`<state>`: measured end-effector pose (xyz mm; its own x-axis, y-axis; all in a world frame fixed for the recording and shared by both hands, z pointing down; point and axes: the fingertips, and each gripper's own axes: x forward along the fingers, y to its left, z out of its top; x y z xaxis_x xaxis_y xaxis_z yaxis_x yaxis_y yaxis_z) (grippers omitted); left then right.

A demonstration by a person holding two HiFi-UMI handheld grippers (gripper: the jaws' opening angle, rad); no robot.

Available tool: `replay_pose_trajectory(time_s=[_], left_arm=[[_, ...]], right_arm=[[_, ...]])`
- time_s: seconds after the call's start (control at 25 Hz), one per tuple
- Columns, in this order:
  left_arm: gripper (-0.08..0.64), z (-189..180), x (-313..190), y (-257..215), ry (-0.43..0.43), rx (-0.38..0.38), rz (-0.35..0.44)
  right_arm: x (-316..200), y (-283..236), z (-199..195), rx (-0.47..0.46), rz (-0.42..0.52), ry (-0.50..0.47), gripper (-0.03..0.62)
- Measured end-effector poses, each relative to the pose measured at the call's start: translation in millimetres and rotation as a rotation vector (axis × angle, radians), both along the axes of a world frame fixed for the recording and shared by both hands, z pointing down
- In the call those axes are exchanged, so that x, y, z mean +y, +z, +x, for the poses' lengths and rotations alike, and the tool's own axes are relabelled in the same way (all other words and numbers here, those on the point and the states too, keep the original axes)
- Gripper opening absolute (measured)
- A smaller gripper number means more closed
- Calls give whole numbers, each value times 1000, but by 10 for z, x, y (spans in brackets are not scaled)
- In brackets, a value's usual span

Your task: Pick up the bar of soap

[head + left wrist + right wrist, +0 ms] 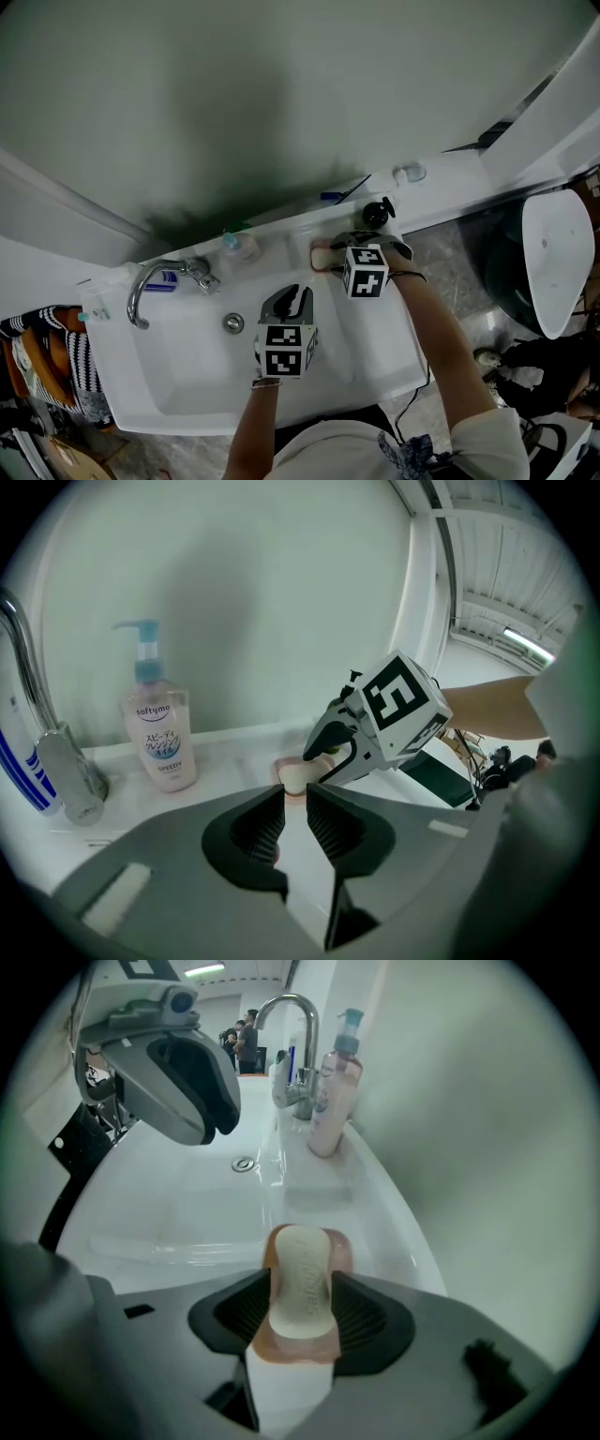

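Now the bar of soap is clamped on edge between the jaws of the right gripper, in the pink soap dish on the sink ledge. The left gripper is held over the basin, jaws narrowly apart, nothing between them.

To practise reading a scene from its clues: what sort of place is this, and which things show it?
Most likely a bathroom or washroom: a white ceramic washbasin with a curved chrome tap, a pink pump bottle on its ledge, and a cream bar of soap in a pink dish.
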<state>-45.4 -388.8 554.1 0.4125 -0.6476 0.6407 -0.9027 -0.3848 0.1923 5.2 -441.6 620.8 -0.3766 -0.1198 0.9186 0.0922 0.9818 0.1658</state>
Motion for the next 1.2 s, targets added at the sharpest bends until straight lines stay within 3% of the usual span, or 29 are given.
replay_pose_trajectory(time_s=[0.24,0.48,0.84,1.2], left_arm=[[78,63,50,80,39,-30,-15],[78,-22,25,108,23,-34,-17],[75,36,6,154,28,-5,-23],[75,47,1,166,16,10,-25]], right_arm=[[-56,75,-104,-10,-26,33,207],[-108,153,-166,21,-78,60,207],[-153,214,-165,44,-222,184,207],[-150,204,-148,46,-221,184,207]])
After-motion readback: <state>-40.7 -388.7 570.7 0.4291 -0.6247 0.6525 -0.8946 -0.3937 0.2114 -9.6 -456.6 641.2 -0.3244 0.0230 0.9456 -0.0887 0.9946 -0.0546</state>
